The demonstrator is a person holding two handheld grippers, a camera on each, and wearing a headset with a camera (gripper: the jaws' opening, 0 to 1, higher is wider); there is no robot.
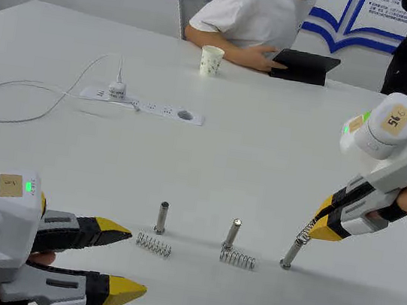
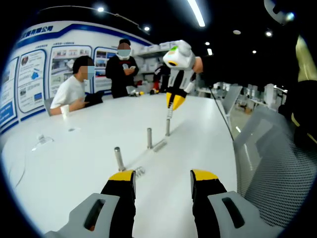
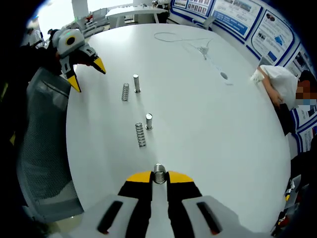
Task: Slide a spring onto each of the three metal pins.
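Head view findings: by my assessment no pin carries a seated spring yet, so the task is at its first of three fittings. My right tongs (image 1: 319,231) are closed on the first spring (image 1: 305,231), held slanted with its lower end meeting the top of the first pin (image 1: 291,254), which stands just below their tips. I cannot tell whether the coil has started over that pin. Right gripper view confirms the grip: the spring sits end-on, pinched between the two yellow tips. Between my two tongs, the middle pin (image 1: 231,234) and the end pin (image 1: 162,217) stand bare and upright on the counter (image 1: 263,161), the end pin just ahead of my left tongs (image 1: 135,260). The second spring (image 1: 238,259) lies flat at the foot of the middle pin, and the third spring (image 1: 154,245) likewise by the end pin. My left tongs are spread wide, holding nothing and touching nothing. Outstanding, as judged: seat the held spring, then fit both loose ones.
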